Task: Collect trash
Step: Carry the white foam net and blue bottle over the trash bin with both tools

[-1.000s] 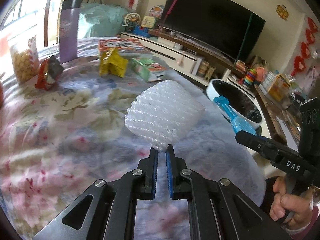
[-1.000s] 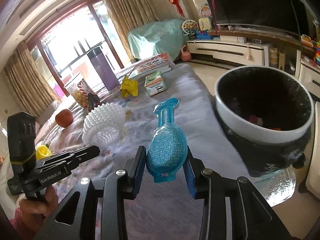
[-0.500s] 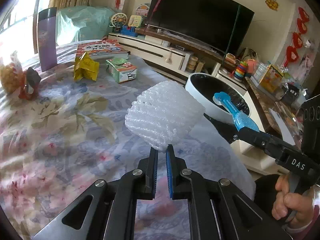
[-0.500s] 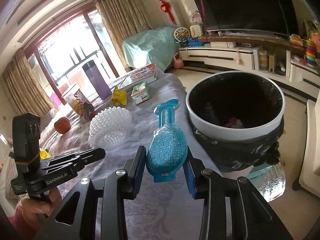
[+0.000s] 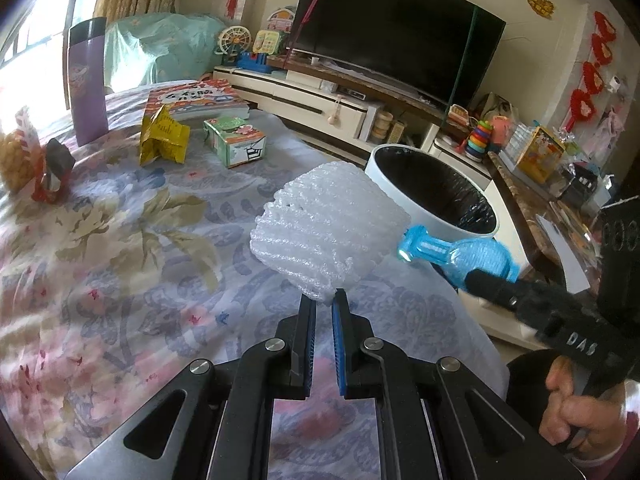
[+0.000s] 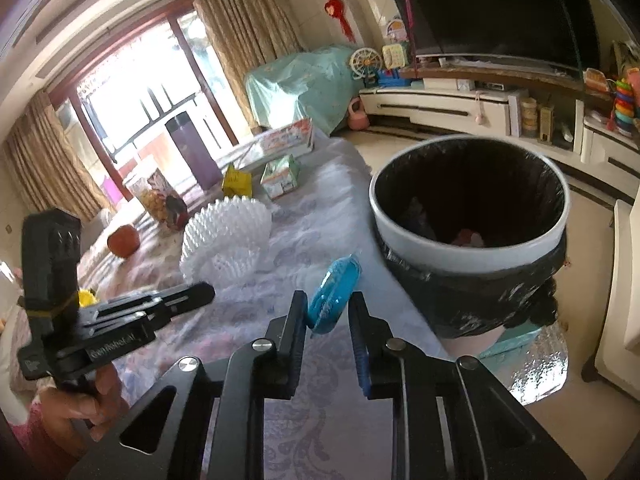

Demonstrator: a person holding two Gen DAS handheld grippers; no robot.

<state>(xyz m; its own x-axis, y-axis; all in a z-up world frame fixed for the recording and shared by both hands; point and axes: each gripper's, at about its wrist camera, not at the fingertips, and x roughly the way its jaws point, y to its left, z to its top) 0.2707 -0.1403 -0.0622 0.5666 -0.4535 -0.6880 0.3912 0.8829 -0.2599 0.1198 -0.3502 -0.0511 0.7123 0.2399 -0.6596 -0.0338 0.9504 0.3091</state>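
My left gripper (image 5: 323, 302) is shut on a white foam fruit net (image 5: 328, 236) and holds it above the flowered tablecloth. The net also shows in the right wrist view (image 6: 226, 236). My right gripper (image 6: 328, 312) is shut on a flat blue plastic bottle-shaped package (image 6: 334, 294), now turned edge-on. The package shows in the left wrist view (image 5: 456, 252), just right of the net. A white trash bin (image 6: 472, 248) with a black liner stands off the table's right edge, holding some trash; it also shows in the left wrist view (image 5: 388, 160).
On the table lie a yellow wrapper (image 5: 162, 136), a green carton (image 5: 234, 142), a book (image 5: 192, 96), a red-black wrapper (image 5: 52, 170), a purple flask (image 5: 86, 80), a snack jar (image 6: 150, 196) and an apple (image 6: 123, 241). A TV cabinet (image 5: 340, 104) runs behind.
The right gripper has rolled, turning the blue package from flat to edge-on, and moved closer to the net. The left gripper carried the net nearer the bin.
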